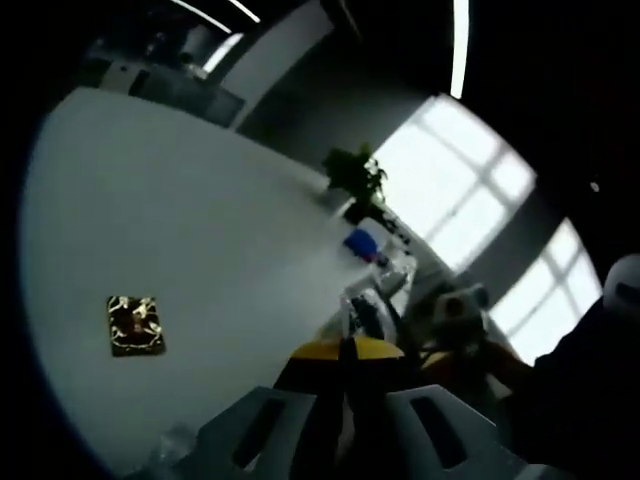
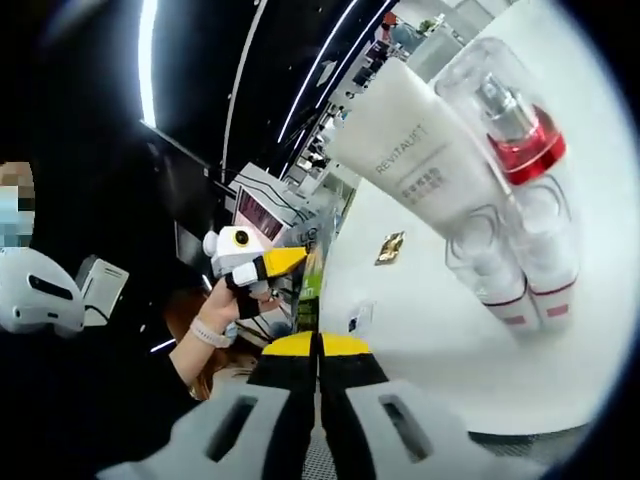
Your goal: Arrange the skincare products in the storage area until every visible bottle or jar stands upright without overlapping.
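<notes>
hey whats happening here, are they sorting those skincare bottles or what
A person holds a two-jaw gripper in each hand over a white table. The right gripper and left gripper both look shut and hold nothing. Ahead of the right one are a white tube, a red-banded clear bottle and two clear-capped bottles. Nothing is being handled yet.

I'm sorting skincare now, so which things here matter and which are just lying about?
Job: white REVITALIFT tube; clear red-collared pump bottle; two small clear white-capped bottles.

Lying about: gold patterned square packet; green potted plant; blue box.
</notes>
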{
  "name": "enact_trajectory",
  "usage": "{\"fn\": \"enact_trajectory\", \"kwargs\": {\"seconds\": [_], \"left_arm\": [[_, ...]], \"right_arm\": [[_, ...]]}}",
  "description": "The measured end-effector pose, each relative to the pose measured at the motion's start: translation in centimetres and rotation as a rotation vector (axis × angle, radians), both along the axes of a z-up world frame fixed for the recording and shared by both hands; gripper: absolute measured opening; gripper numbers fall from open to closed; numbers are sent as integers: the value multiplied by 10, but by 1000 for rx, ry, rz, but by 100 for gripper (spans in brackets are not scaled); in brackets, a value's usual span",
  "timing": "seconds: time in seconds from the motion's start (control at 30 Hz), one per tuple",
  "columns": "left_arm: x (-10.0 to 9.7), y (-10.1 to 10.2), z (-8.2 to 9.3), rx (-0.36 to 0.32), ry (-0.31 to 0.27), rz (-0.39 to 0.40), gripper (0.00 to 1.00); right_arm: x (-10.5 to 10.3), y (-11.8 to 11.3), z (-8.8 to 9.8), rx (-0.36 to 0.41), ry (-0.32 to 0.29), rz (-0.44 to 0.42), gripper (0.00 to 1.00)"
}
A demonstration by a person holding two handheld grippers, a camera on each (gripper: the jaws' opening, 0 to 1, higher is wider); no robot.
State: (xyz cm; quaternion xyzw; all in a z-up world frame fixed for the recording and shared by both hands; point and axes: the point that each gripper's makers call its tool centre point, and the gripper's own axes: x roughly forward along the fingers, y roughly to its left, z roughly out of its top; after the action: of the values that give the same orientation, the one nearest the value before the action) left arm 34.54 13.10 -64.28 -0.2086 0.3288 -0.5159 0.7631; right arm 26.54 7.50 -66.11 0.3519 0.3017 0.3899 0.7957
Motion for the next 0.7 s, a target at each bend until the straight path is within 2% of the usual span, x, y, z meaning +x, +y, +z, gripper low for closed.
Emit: {"fn": "enact_trajectory", "kwargs": {"seconds": [0.13, 0.3, 0.7], "left_arm": [[1, -2, -12, 44, 3, -5, 0], [2, -5, -31, 114, 8, -8, 0], [3, -14, -63, 213, 26, -29, 0]], "right_arm": [[2, -2, -10, -52, 8, -4, 1], [2, -6, -26, -162, 11, 5, 1], [5, -14, -50, -363, 3, 29, 1]]}}
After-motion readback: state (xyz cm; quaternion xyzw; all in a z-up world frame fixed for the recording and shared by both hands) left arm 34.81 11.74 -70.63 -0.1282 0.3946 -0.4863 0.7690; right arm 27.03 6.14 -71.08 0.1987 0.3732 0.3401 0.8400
